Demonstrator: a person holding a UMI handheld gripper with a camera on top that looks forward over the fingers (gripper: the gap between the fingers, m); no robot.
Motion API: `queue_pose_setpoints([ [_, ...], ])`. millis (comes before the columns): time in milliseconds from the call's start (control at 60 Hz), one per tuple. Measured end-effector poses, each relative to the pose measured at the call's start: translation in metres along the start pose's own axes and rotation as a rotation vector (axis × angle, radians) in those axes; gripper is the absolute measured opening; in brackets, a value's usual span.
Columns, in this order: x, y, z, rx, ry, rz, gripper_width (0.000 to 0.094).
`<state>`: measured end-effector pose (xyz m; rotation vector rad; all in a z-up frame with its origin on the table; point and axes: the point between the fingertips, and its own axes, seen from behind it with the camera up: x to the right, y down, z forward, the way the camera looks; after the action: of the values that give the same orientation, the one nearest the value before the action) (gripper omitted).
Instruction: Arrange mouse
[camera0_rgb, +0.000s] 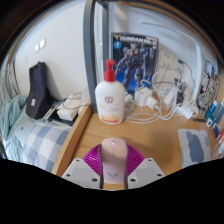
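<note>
A pale pink computer mouse (114, 158) sits between my two fingers, its body pointing away from me. My gripper (114, 166) has its magenta pads (94, 157) pressed against both sides of the mouse. The mouse is held just above the near part of a wooden desk (150, 140). The underside of the mouse is hidden.
A white pump bottle with a red top (110, 98) stands on the desk just beyond the mouse. A white adapter and tangled cables (148, 100) lie to its right. A poster (134, 60) hangs on the wall. A black bag (38, 90) and striped bedding (35, 140) lie left.
</note>
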<state>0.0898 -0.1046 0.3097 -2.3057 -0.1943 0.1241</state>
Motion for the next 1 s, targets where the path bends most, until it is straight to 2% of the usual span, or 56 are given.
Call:
queue_pose_setpoints([
  [133,0.071,-0.071,-0.064,0.135,0.027,0.005,0.0269],
  [267,0.183,-0.135,-0.131,0.265,0.121,-0.010,0.0269],
  [400,0.294,-0.154,-0.164,0.325,0.192,-0.003,0.0270],
  [483,0.343,-0.136,-0.147,0.289,0.206,0.011,0.0268],
  [600,0.382,-0.084,-0.102,0.185,0.183,0.048,0.0269],
  [767,0.393,-0.006,-0.043,0.046,0.140,0.109,0.0267],
  [1000,0.387,0.049,0.000,-0.067,0.114,0.136,0.0278],
])
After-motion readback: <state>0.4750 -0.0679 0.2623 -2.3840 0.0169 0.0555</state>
